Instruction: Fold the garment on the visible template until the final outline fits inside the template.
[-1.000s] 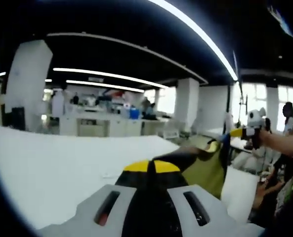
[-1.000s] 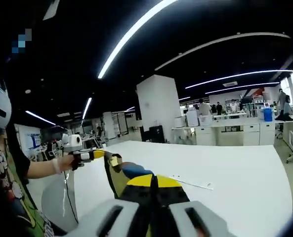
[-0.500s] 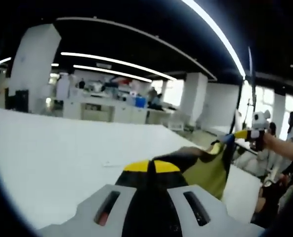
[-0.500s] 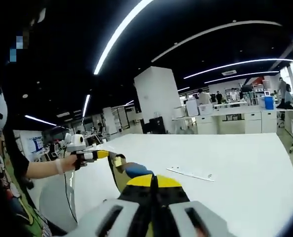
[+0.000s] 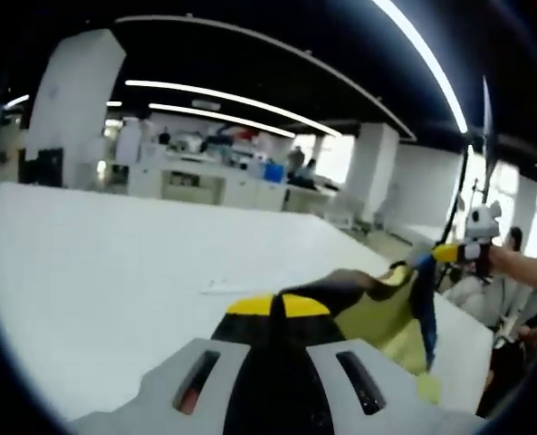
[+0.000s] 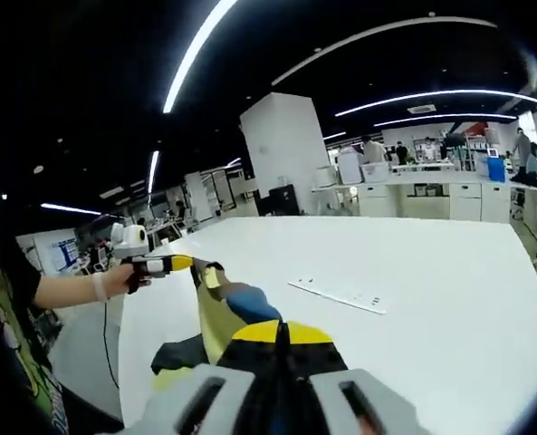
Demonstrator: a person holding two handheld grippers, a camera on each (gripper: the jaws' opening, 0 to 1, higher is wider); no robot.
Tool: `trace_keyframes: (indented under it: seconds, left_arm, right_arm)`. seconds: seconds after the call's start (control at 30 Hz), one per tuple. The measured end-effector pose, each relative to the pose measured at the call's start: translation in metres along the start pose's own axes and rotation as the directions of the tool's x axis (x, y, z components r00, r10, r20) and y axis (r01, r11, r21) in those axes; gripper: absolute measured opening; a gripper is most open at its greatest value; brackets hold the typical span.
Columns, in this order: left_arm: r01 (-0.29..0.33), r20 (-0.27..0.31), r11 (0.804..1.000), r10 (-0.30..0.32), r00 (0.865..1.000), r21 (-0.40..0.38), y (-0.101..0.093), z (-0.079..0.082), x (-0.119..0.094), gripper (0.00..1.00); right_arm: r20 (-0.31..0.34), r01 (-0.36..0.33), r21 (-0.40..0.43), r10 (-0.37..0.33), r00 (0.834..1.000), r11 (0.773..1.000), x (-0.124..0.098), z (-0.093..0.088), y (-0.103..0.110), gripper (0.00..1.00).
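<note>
Table: large white flat tabletop (image 6: 449, 299), spread far and right of both grippers; no template outline made out on it, so lay-down target cannot be confirmed.
Garment: olive-yellow fabric garment with black and blue panels (image 5: 377, 313), held in the air between the two grippers, lower end draped onto the near left table corner in the right gripper view (image 6: 215, 317).
Strip: thin white flat strip (image 6: 339, 294), lying on the table well apart from the garment; purpose not clear.
Left gripper: yellow-tipped black two-jaw hand-held gripper (image 5: 277, 305), jaws pinched together on a garment edge; also seen at far left in the right gripper view (image 6: 179, 264).
Right gripper: matching yellow-tipped gripper (image 6: 283, 333), jaws closed on the opposite garment edge; seen at far right in the left gripper view (image 5: 446, 253).
Risk, overhang: garment hangs near the table edge; likely to slide off the workspace if lowered here.
Risk, bunching: slack cloth between grips; likely to land creased and overrun the template.
Risk, slip: thin edge grip; a sharp pull may free one corner.
</note>
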State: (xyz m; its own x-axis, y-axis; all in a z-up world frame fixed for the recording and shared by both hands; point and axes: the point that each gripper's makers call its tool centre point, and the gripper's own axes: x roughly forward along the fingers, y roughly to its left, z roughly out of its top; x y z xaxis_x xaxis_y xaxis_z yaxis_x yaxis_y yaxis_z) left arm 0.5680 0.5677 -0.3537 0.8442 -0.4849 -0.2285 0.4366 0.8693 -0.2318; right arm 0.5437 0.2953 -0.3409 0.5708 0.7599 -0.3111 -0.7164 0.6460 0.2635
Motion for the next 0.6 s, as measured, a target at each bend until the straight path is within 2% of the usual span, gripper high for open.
trace_keyframes:
  seconds: [0.1,0.2,0.3,0.57,0.6]
  left_arm:
    - [-0.015,-0.025,1.0,0.016,1.0,0.01,0.008,-0.008,0.019,0.0]
    - [-0.019,-0.035,1.0,0.02,0.999,0.01,0.013,-0.015,0.033,0.0]
    - [-0.03,-0.065,0.999,0.032,0.997,0.027,0.018,-0.024,0.044,0.0]
    - [-0.039,-0.162,0.999,0.042,0.986,0.019,0.035,-0.056,0.077,0.0]
    - [-0.038,-0.171,0.999,0.04,0.984,0.017,0.035,-0.059,0.08,0.0]
  right_arm:
    - [-0.054,0.004,0.024,-0.002,0.999,1.0,0.013,-0.014,-0.018,0.0]
    - [-0.131,0.024,-0.019,-0.026,0.991,1.0,0.023,-0.03,-0.035,0.0]
    - [-0.146,0.017,-0.016,-0.02,0.989,1.0,0.033,-0.032,-0.043,0.0]
    - [-0.248,0.036,-0.052,-0.048,0.968,0.998,0.054,-0.052,-0.071,0.0]
    - [-0.264,0.046,-0.049,-0.058,0.963,0.998,0.057,-0.057,-0.079,0.0]
